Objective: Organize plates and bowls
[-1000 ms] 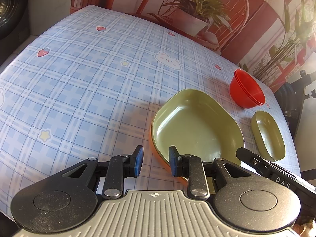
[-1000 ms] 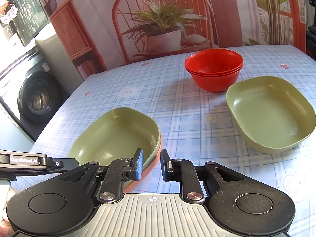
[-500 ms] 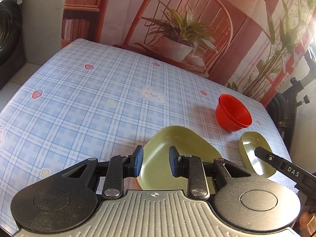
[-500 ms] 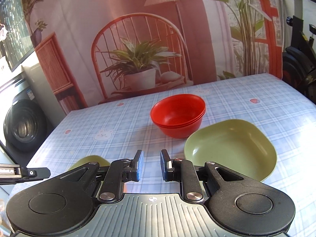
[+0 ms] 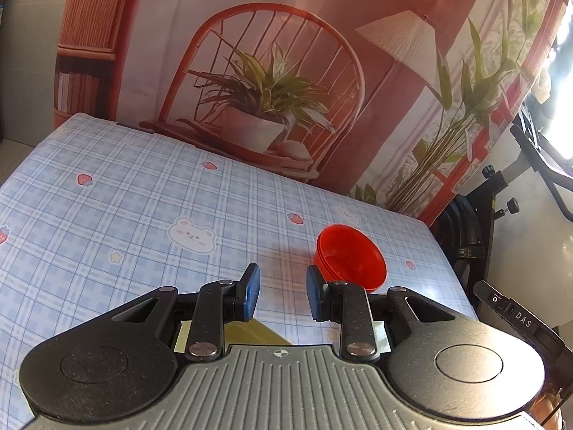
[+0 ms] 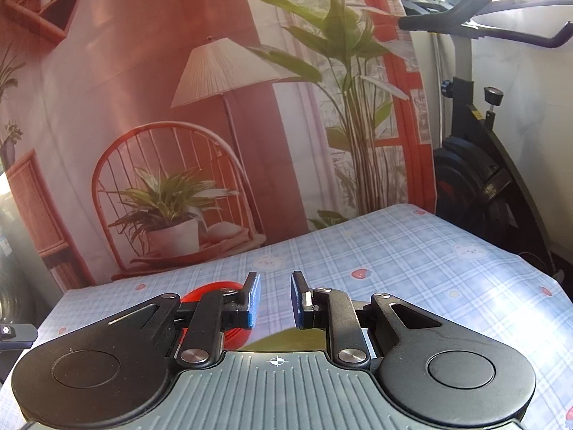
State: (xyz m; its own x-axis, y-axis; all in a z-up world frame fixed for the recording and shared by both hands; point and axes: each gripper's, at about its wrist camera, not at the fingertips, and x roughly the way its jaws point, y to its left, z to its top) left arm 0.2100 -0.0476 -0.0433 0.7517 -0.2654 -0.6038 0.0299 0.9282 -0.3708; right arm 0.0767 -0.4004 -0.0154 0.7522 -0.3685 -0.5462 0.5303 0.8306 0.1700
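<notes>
Two hand-held grippers in play, both with jaws a little apart and nothing pinched between the blue pads — the left hand-held gripper and the right hand-held gripper hang above the tabletop, tilted down.

Your targets: the nested red bowls sit toward the far right part of the tabletop, short of its right edge. Olive-green dishes peek out just under each gripper body — one sliver in the left view, another in the right — mostly hidden, so you can't tell how they lie.

My read — you're between grasps, so tip the cameras down until a green rim comes into view before committing. Take a rim across its wall, pads square, not on a corner.

Room looks generous: the tabletop's left and far stretches are bare. Mind the right edge — an exercise bike stands just beyond it, and the backdrop hangs right at the far edge.
</notes>
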